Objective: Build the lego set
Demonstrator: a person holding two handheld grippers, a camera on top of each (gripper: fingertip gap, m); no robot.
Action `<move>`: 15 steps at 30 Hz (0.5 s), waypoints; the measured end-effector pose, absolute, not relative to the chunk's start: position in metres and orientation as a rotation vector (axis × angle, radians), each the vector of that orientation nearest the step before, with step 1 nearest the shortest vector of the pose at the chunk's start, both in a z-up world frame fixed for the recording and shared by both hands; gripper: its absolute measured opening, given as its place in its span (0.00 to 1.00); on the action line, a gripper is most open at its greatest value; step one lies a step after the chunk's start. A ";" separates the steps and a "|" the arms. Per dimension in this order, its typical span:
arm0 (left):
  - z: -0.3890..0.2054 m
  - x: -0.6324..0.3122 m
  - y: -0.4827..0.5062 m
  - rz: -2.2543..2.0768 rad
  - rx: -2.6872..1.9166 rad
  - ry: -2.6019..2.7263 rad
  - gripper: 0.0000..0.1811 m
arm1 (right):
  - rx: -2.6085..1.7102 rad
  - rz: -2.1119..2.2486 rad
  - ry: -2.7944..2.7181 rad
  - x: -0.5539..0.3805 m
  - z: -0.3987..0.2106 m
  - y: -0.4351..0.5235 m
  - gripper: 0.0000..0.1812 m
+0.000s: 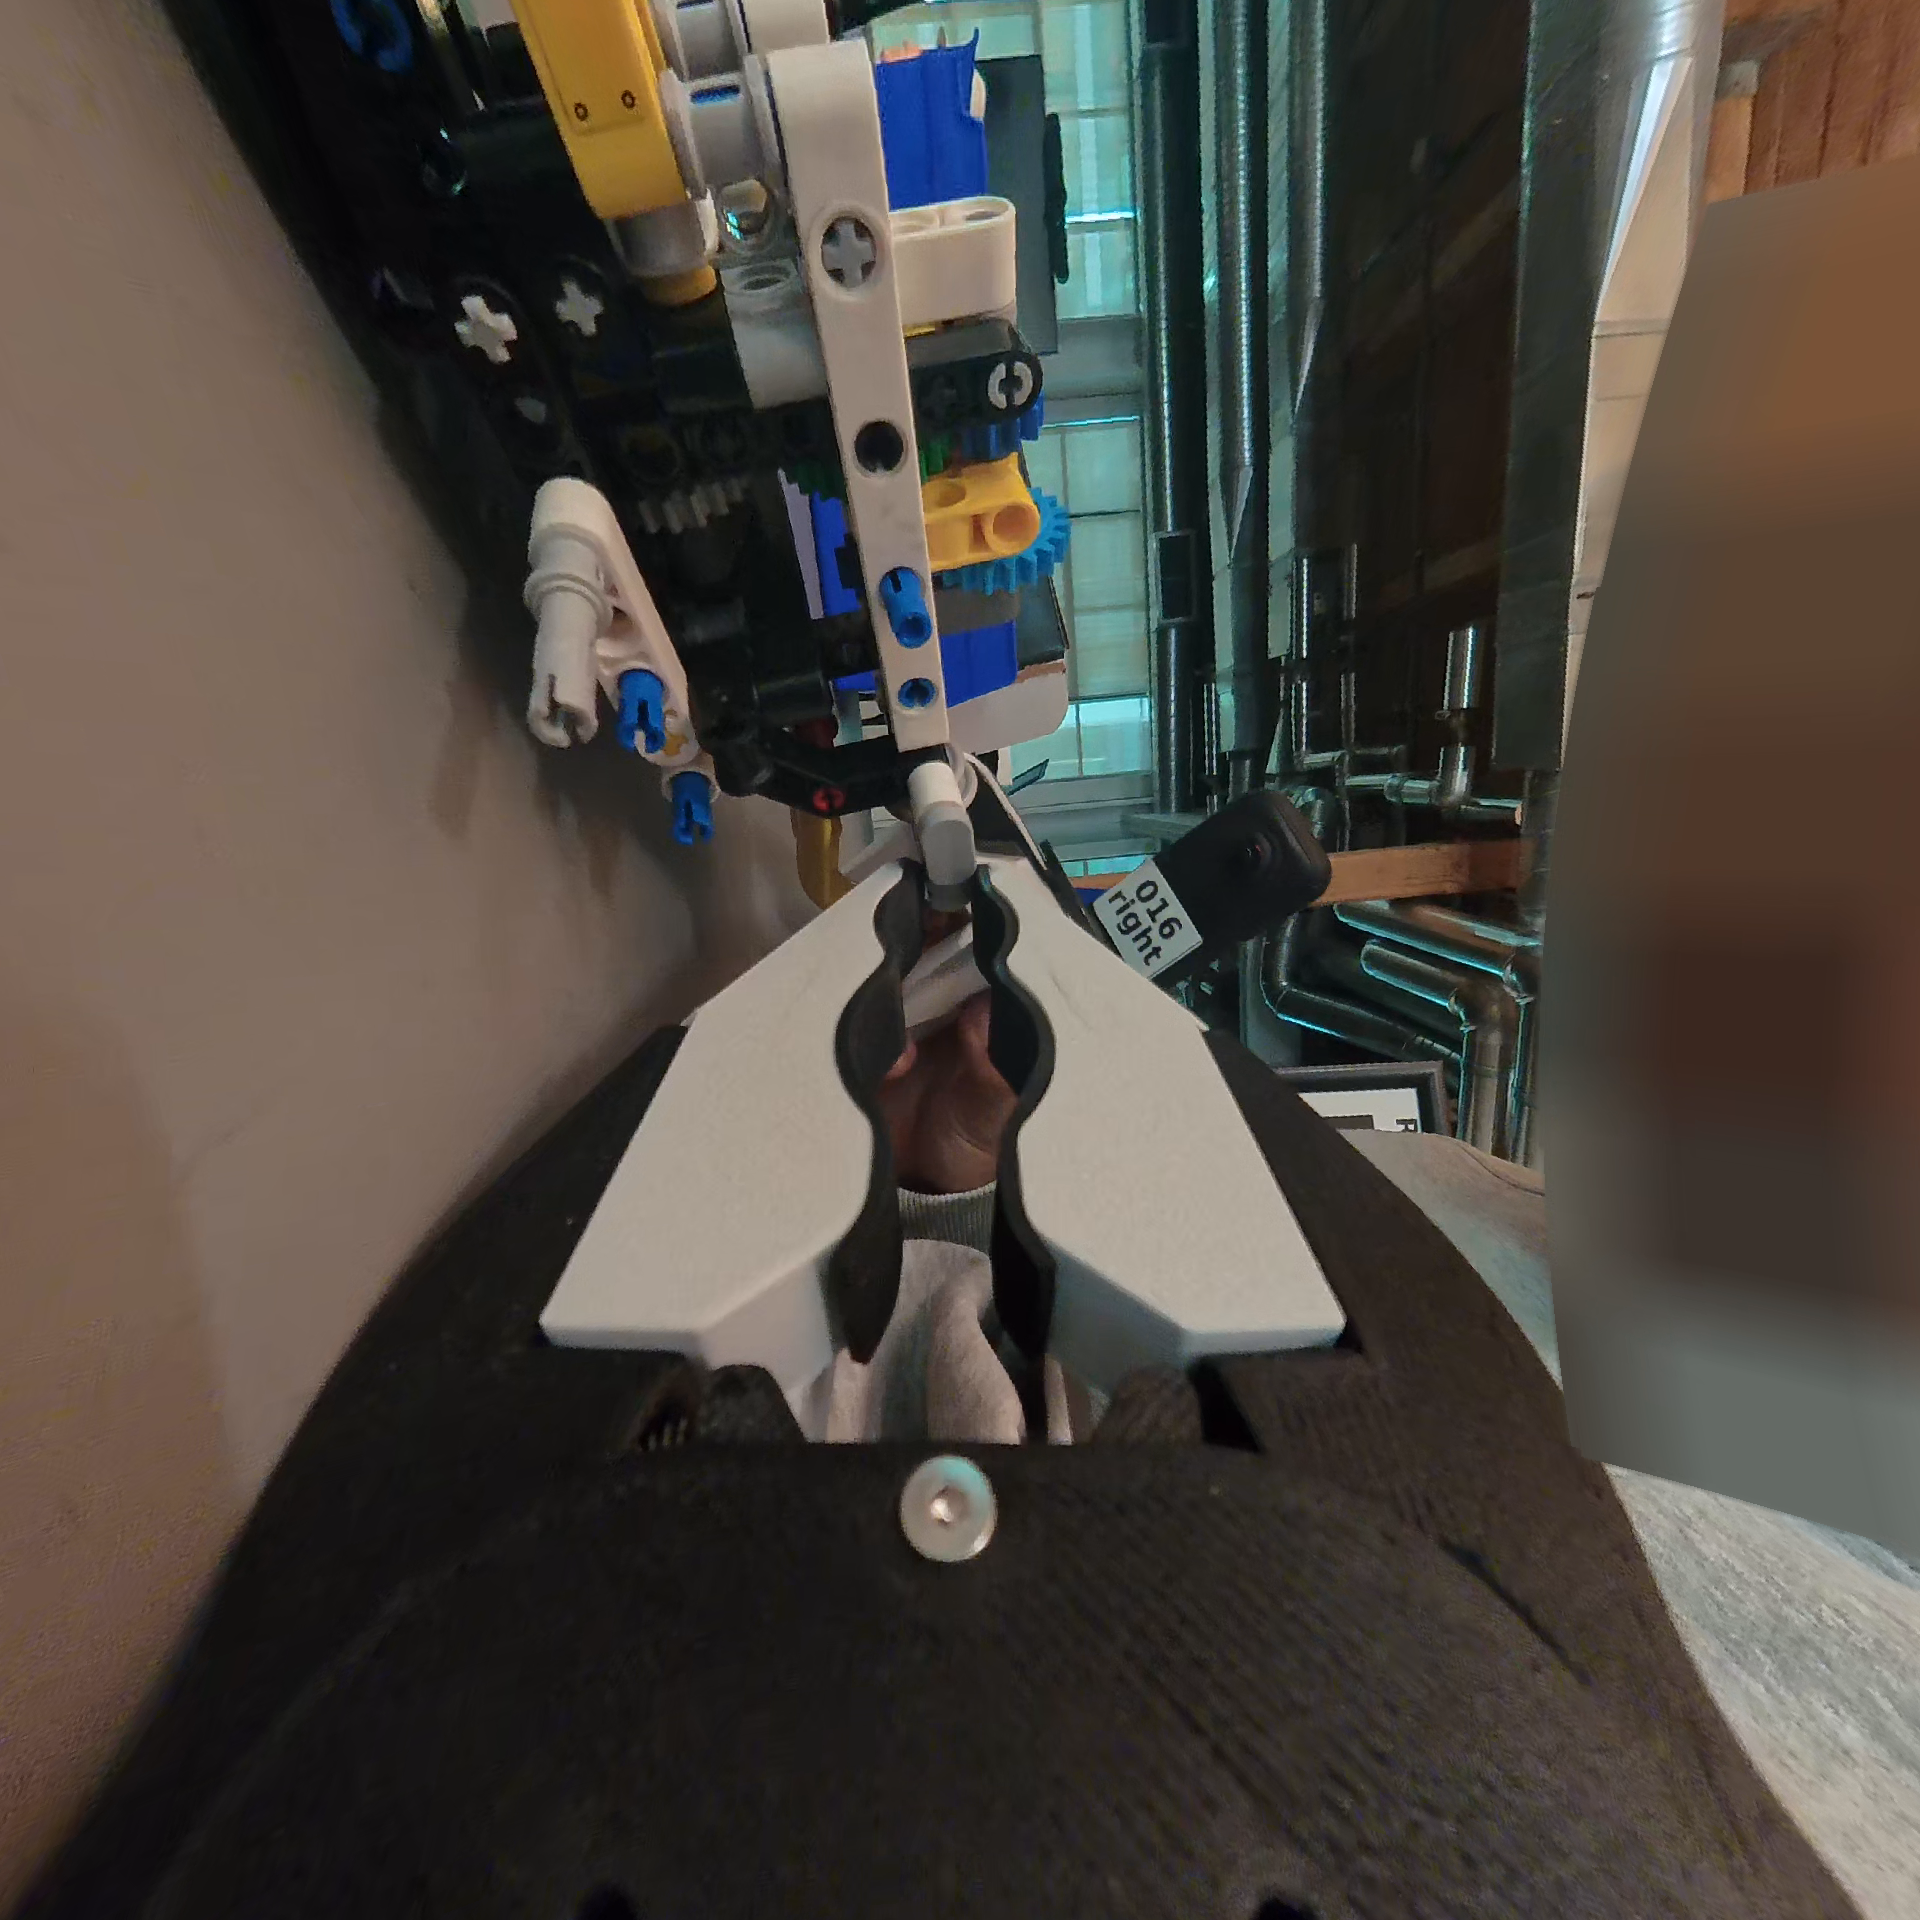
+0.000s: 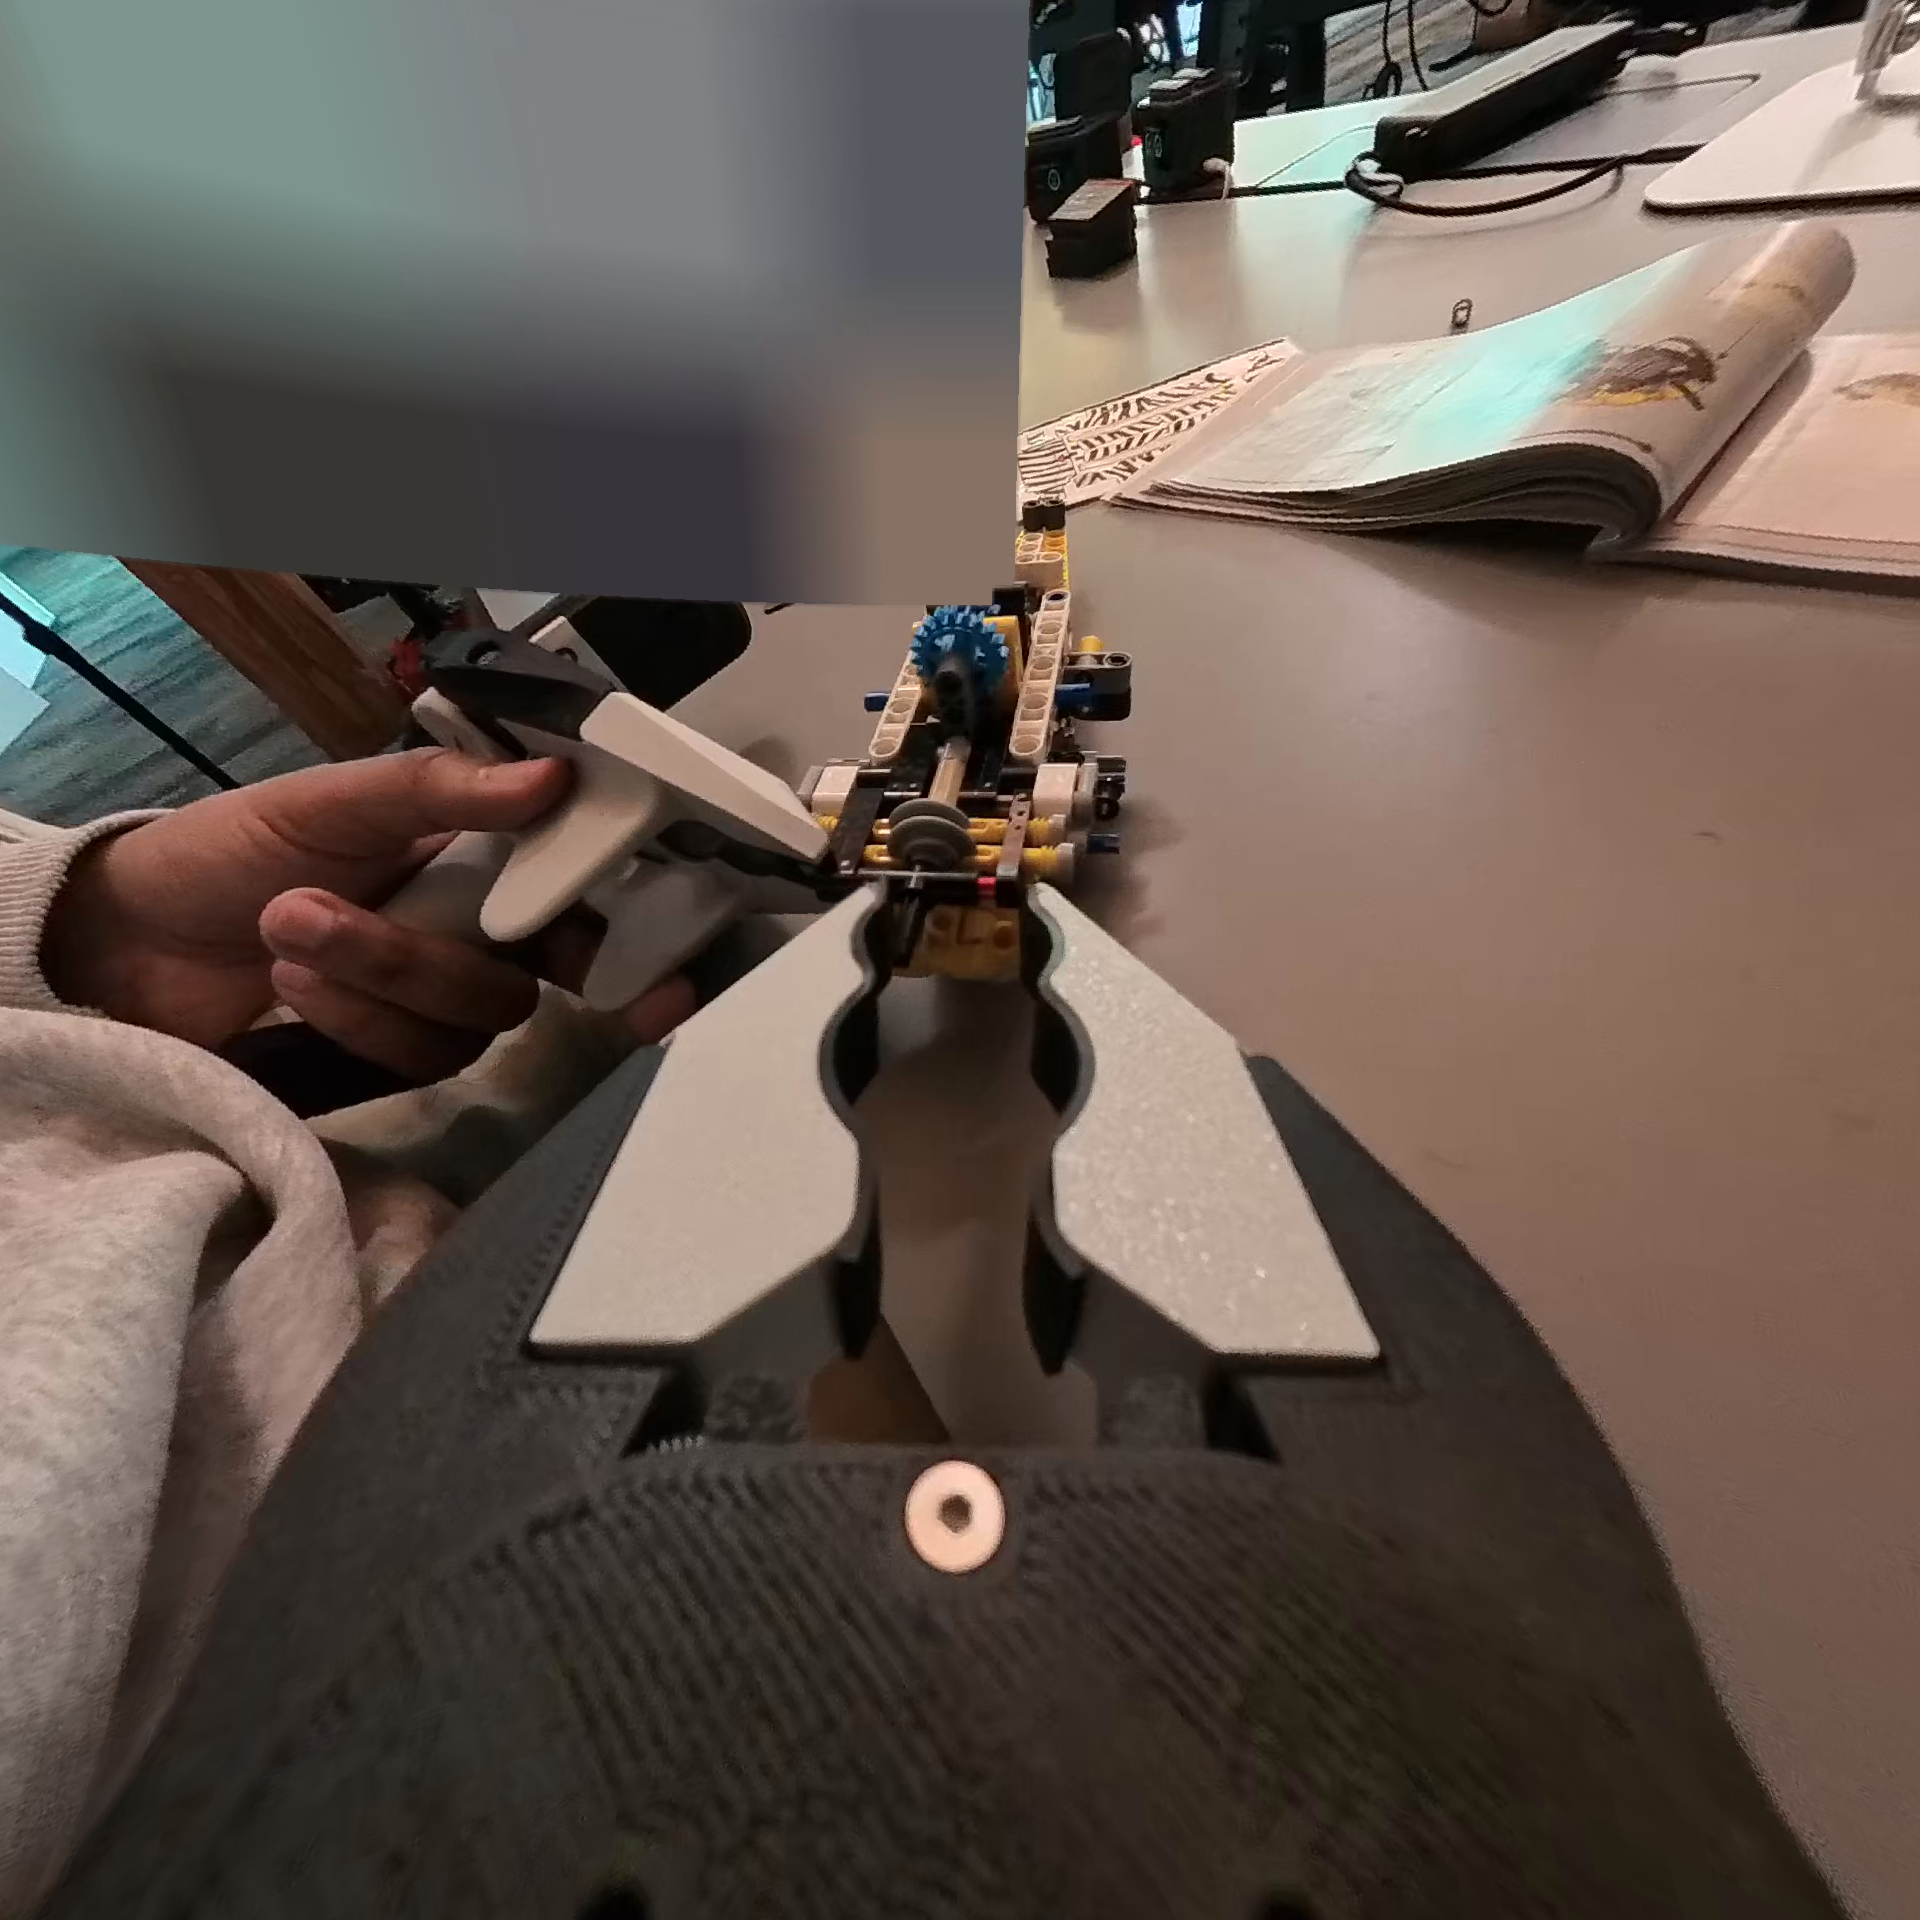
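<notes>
The lego model [image 2: 971,748], a long frame of white, black and yellow beams with a blue gear, lies on the grey table [image 2: 1455,987]. My right gripper [image 2: 961,930] is shut on the yellow block at its near end. My left gripper [image 2: 821,868], held by a hand, meets the model's near left corner. In the left wrist view the model [image 1: 831,468] stands ahead, with a white beam and blue pins facing me. My left gripper [image 1: 948,883] is shut on a small grey pin [image 1: 948,836] sticking out of the model's end. The right gripper's camera [image 1: 1252,857] shows behind it.
An open instruction booklet [image 2: 1507,416] and a black-and-white sticker sheet [image 2: 1143,426] lie at the far right. Black boxes [image 2: 1091,208], a cable and a white monitor base [image 2: 1787,135] sit at the back. A person's hand and grey sleeve [image 2: 156,1195] fill the left. Both grippers' tips are close together, under 4 cm apart.
</notes>
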State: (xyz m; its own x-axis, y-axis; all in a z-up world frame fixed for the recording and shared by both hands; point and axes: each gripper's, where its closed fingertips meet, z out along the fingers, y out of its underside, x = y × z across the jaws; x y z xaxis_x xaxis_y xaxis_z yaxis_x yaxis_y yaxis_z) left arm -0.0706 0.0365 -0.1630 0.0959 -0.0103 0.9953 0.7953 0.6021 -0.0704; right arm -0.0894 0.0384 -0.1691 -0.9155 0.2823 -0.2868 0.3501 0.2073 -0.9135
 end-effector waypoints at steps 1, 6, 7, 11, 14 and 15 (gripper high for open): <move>-0.163 -0.071 0.037 -0.685 -0.740 -1.356 0.05 | 0.632 -1.839 2.390 -0.090 -0.169 0.039 0.12; -0.163 -0.071 0.036 -0.683 -0.742 -1.357 0.05 | 0.633 -1.841 2.397 -0.090 -0.169 0.039 0.12; -0.164 -0.071 0.036 -0.682 -0.743 -1.357 0.05 | 0.634 -1.841 2.397 -0.090 -0.169 0.039 0.11; -0.164 -0.071 0.036 -0.680 -0.742 -1.357 0.05 | 0.636 -1.850 2.409 -0.091 -0.169 0.039 0.12; -0.164 -0.071 0.036 -0.679 -0.742 -1.355 0.05 | 0.634 -1.863 2.447 -0.092 -0.169 0.040 0.13; -0.164 -0.071 0.037 -0.679 -0.745 -1.354 0.05 | 0.626 -1.862 2.458 -0.091 -0.169 0.040 0.12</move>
State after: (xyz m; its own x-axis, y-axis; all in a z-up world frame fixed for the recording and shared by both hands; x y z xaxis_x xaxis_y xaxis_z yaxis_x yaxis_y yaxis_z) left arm -0.0713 0.0365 -0.1635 0.1001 -0.0038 0.9950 0.7952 0.6013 -0.0777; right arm -0.0911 0.0398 -0.1685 -0.9208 0.3139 -0.2316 0.3079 0.2202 -0.9256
